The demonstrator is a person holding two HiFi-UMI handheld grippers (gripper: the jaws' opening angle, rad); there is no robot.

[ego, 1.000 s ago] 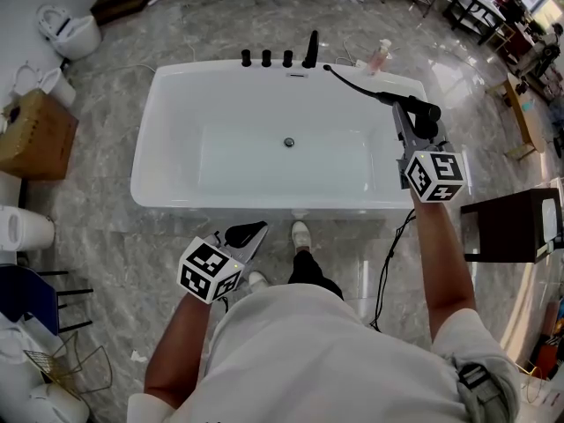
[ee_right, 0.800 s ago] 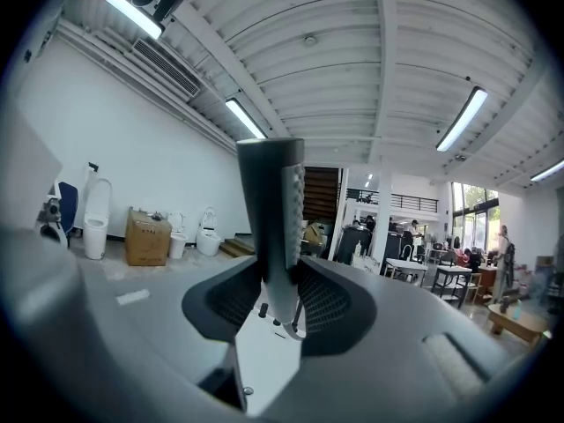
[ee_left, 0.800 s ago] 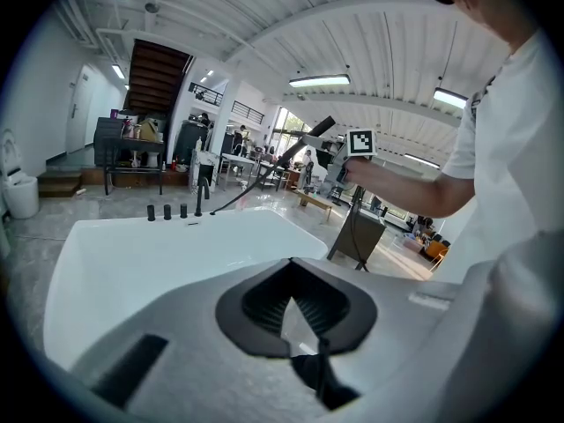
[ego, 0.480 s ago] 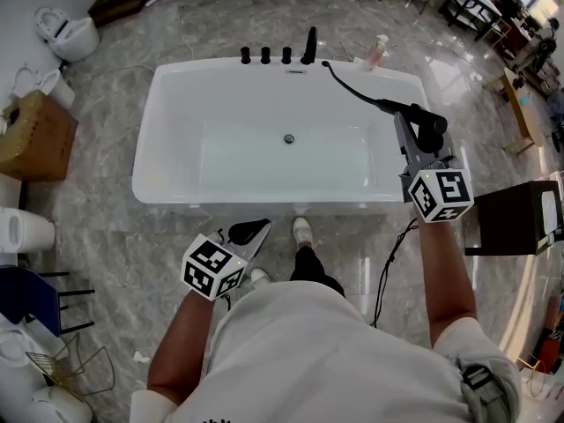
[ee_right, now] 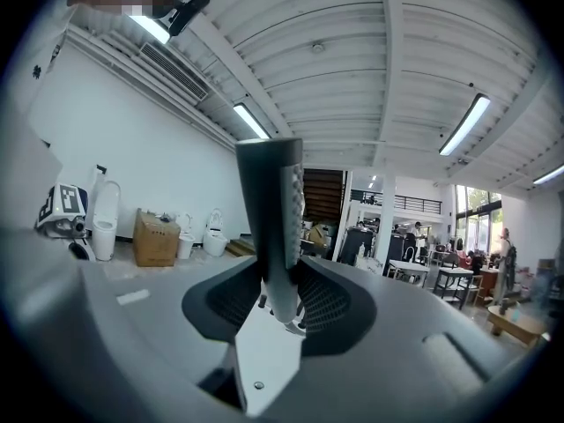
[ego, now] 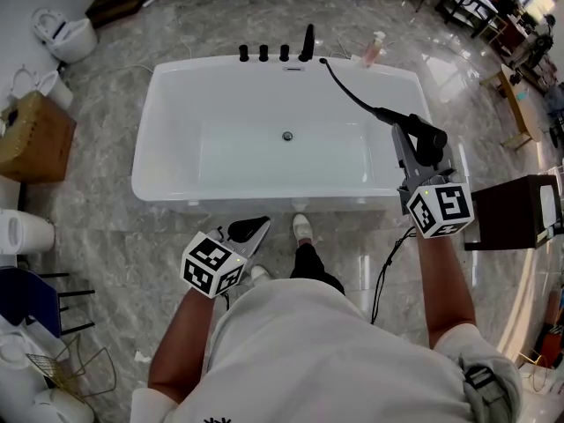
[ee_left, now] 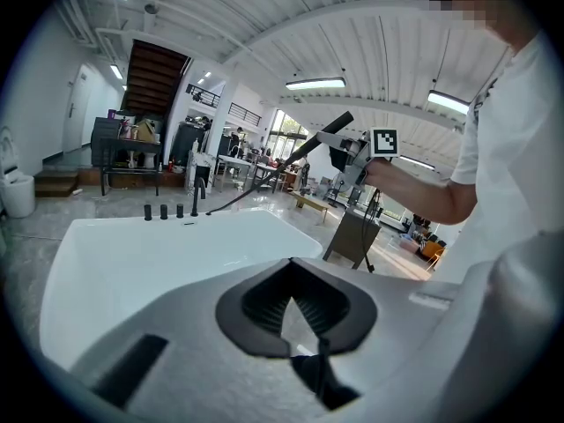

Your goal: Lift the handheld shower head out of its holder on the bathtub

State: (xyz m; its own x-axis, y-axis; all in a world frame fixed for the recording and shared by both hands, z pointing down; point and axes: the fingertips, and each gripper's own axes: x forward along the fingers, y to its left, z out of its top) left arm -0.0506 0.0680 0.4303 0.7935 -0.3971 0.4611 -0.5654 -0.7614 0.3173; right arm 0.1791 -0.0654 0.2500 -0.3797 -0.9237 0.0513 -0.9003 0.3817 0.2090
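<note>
The black handheld shower head (ego: 429, 133) is off the tub deck, and my right gripper (ego: 421, 154) is shut on its handle over the tub's right rim. Its black hose (ego: 352, 95) stretches back to the deck beside the spout (ego: 308, 44). In the right gripper view the handle (ee_right: 275, 218) stands upright between the pads. The left gripper view shows the shower head (ee_left: 322, 135) raised at an angle in that gripper. My left gripper (ego: 247, 231) hangs shut and empty in front of the white bathtub (ego: 150, 130), near my body; its pads (ee_left: 264, 302) meet at the tip.
Three black tap knobs (ego: 263, 54) and a pink bottle (ego: 374, 51) stand on the tub's far deck. A dark side table (ego: 515, 223) is at the right, with a cable (ego: 388, 263) on the floor beside it. A cardboard box (ego: 35, 135) and toilets (ego: 66, 29) are at the left.
My right gripper has drawn the shower head away from the taps, toward me and to the right, pulling the hose out longer. The left gripper has stayed where it was.
</note>
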